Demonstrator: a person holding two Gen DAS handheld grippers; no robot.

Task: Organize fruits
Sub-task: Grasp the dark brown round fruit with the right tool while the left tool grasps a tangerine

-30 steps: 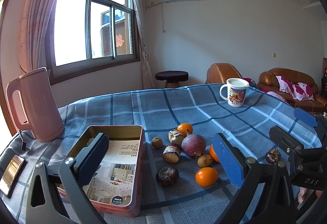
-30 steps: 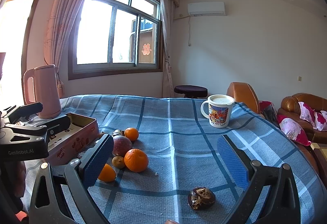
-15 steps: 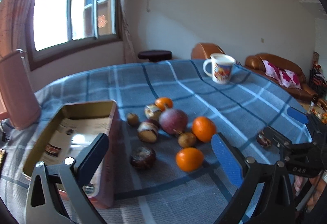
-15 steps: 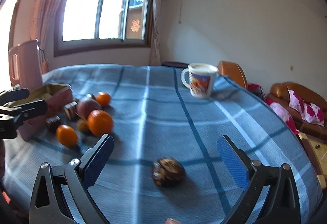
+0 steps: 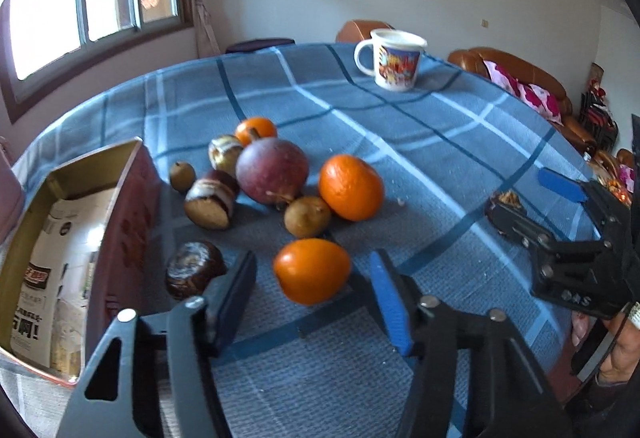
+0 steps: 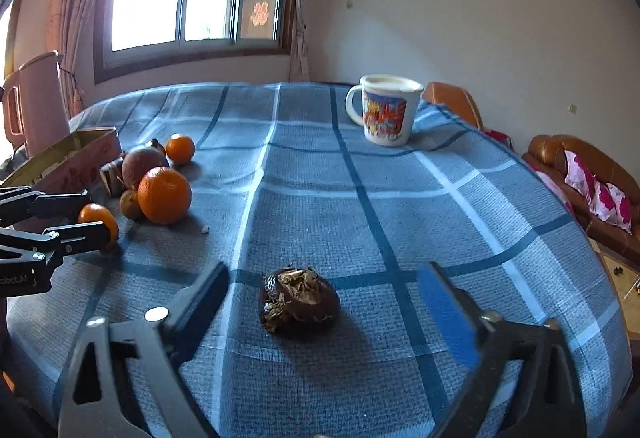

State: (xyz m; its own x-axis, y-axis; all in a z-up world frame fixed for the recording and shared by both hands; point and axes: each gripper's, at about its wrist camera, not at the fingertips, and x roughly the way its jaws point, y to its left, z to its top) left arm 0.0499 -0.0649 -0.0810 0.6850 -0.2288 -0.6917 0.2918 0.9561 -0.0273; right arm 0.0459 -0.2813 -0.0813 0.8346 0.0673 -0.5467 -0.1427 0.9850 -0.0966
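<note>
1. Both grippers had dropped toward the table over the last second; the window and ceiling that filled the earlier views had given way to the blue checked cloth (image 6: pixel 360 198) and the fruit.

2. Left gripper (image 5: pixel 312 298): jaws closing, narrowed well in from their earlier wide spread. The small orange (image 5: pixel 312 270) sat between the fingers, but a gap showed on each side. No pad pressing yet.

3. Right gripper (image 6: pixel 324 314): jaws closing, though still wide. The dark shrivelled fruit (image 6: pixel 298 302) lay alone on the cloth between the fingers, well clear of both pads.

4. Rest of the fruit was in a loose heap beside the open tin box (image 5: pixel 60 238): a large orange (image 5: pixel 350 186), a purple round fruit (image 5: pixel 272 170), a small brown fruit (image 5: pixel 307 215), a second dark fruit (image 5: pixel 194 268), and a further small orange (image 5: pixel 256 128) at the back. Nothing was seen in the box but a printed paper liner.

5. Mug (image 6: pixel 386 110) stood far across the table, clear of the work. Pink kettle (image 6: pixel 36 98) stood by the window.

6. Reading: reach finished, grasp begun on two fruits at once. Sorting itself looked barely started; every fruit was on the cloth.

7. Risk: the small orange is round and could roll off if one pad meets it first.
</note>
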